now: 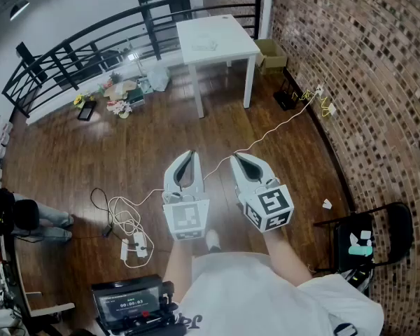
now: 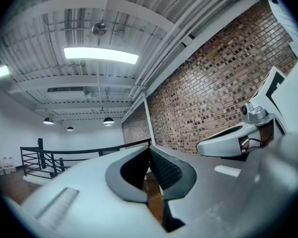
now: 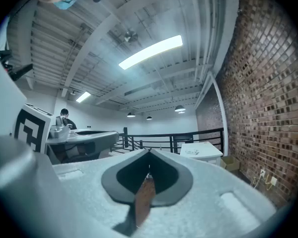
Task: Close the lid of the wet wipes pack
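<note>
Floor of dark wood (image 1: 91,159), white cable (image 1: 126,212) and white table (image 1: 227,40) far ahead are seen only in head view. Small pale object (image 1: 203,45) is seen on table, too small to be confirmed as wet wipes pack. Ceiling light (image 2: 100,55) and brick wall (image 2: 213,83) are shown large in gripper views. Digits on screen (image 1: 129,303) cannot be read reliably. Left gripper (image 1: 191,154) and right gripper (image 1: 235,157) are held side by side in front of body, pointed forward. Jaws of both are closed at tips, with nothing gripped between.
</note>
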{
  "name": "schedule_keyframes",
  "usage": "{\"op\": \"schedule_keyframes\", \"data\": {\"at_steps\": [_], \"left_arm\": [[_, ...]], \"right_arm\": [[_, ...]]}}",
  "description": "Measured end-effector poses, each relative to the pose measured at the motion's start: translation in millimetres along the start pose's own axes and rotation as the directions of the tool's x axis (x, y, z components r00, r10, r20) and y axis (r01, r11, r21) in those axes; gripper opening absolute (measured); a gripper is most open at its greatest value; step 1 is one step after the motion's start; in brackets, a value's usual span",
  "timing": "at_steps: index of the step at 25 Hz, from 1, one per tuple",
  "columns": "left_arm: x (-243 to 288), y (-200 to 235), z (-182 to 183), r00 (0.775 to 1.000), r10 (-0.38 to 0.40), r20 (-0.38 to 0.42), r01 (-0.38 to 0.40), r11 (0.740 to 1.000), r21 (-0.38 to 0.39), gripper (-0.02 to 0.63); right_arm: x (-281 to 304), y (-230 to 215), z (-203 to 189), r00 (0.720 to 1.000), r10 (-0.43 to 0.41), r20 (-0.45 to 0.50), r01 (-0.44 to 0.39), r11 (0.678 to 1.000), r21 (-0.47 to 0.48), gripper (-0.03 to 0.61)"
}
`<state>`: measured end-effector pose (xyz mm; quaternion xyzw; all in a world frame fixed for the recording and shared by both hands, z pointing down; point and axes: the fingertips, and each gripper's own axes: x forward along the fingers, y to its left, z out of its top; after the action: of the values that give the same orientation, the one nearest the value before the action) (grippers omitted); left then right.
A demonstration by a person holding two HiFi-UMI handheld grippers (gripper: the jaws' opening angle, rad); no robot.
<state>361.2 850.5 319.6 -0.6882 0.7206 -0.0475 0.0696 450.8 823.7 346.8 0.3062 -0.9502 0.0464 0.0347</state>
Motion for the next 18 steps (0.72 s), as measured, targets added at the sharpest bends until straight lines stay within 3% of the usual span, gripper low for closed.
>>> {"op": "schedule_keyframes", "data": {"at_steps": [4, 7, 12, 18], "left_arm": [[30, 53, -16, 0.999, 0.002, -0.033, -0.002, 1.000, -0.018, 0.015], [47, 83, -36, 0.999, 0.002, -0.038, -0.004, 0.998, -0.063, 0.015], [80, 101, -66, 0.998, -0.037, -0.060, 0.029, 0.990, -0.136, 0.015], [139, 150, -94, 0.995, -0.020, -0.101, 0.005, 0.989, -0.145, 0.015]], "right_arm": [[55, 18, 13, 0.999, -0.003, 0.044, 0.004, 0.999, -0.038, -0.009], [86, 27, 4, 1.000, -0.003, 0.021, 0.005, 0.998, -0.062, -0.009], [132, 10, -11, 0.999, -0.018, -0.036, 0.016, 0.999, -0.046, -0.009], [227, -14, -23, 0.999, 0.022, -0.050, -0.022, 1.000, -0.005, -0.009]]}}
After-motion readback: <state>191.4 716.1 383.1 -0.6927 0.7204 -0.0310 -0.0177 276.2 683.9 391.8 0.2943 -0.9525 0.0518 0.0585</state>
